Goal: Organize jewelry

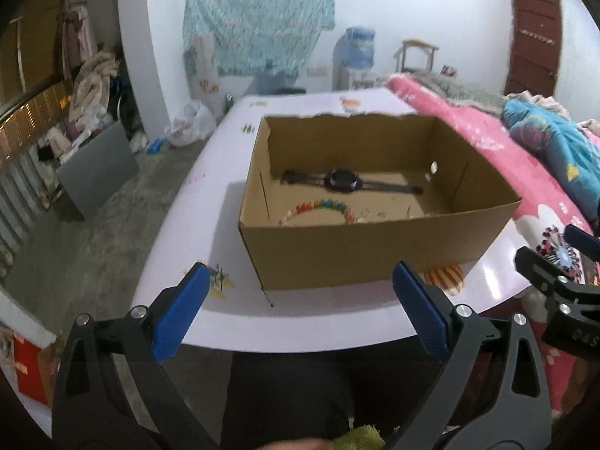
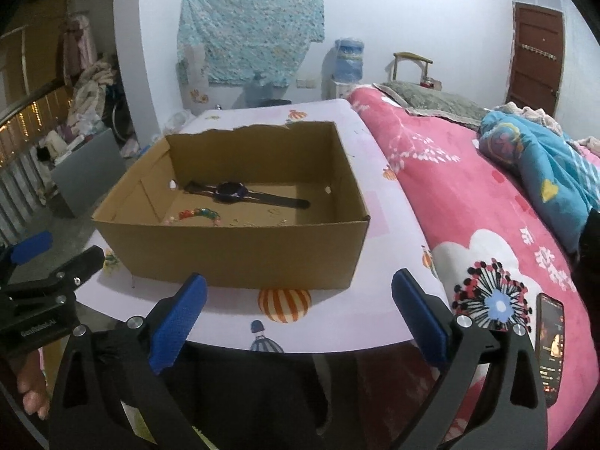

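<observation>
An open cardboard box point(image 1: 375, 251) stands on a pale pink table point(image 1: 225, 172); it also shows in the right wrist view point(image 2: 232, 251). Inside lie a black wristwatch point(image 1: 341, 180) point(image 2: 230, 191), a rainbow bead bracelet point(image 1: 322, 206) point(image 2: 198, 213) and some small pale pieces point(image 1: 375, 214). My left gripper point(image 1: 300, 300) is open and empty, held above the table's near edge in front of the box. My right gripper point(image 2: 298, 307) is open and empty too, beside it to the right; it shows in the left wrist view point(image 1: 555, 262).
A bed with a pink floral blanket point(image 2: 468, 202) and blue quilt point(image 2: 543, 172) runs along the table's right side. A phone point(image 2: 549, 341) lies on the blanket. A grey panel point(image 1: 97, 165) and piled clothes point(image 1: 93, 93) stand at the left on the floor.
</observation>
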`<state>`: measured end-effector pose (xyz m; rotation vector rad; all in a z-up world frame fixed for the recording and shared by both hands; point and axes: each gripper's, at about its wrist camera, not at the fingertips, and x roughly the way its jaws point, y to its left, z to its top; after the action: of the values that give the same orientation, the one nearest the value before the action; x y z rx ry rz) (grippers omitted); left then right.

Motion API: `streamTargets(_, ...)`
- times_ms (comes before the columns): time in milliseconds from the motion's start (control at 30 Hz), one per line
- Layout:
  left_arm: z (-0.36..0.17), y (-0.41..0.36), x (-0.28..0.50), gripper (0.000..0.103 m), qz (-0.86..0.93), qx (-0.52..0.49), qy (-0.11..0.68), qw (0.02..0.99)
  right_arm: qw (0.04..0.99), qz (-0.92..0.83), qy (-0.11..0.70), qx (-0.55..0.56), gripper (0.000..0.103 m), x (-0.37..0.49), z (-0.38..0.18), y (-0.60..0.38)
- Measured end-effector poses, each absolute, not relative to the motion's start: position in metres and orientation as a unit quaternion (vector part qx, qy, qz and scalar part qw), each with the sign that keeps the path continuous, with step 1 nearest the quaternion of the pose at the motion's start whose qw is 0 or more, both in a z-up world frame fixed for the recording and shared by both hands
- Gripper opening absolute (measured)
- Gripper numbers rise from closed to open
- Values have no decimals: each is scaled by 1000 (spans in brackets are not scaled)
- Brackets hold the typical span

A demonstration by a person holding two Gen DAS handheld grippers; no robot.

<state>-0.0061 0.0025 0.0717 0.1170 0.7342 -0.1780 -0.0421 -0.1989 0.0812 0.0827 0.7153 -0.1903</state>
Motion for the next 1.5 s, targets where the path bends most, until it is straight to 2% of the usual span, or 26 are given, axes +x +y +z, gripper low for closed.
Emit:
streamTargets(267, 60, 3, 6, 94, -55, 32, 401, 914, 918, -102, 380, 45, 96, -27, 71, -203)
streamTargets(1500, 44, -4, 8, 94, -50, 53, 417, 906, 906, -88, 410, 57, 96, -14, 55, -199)
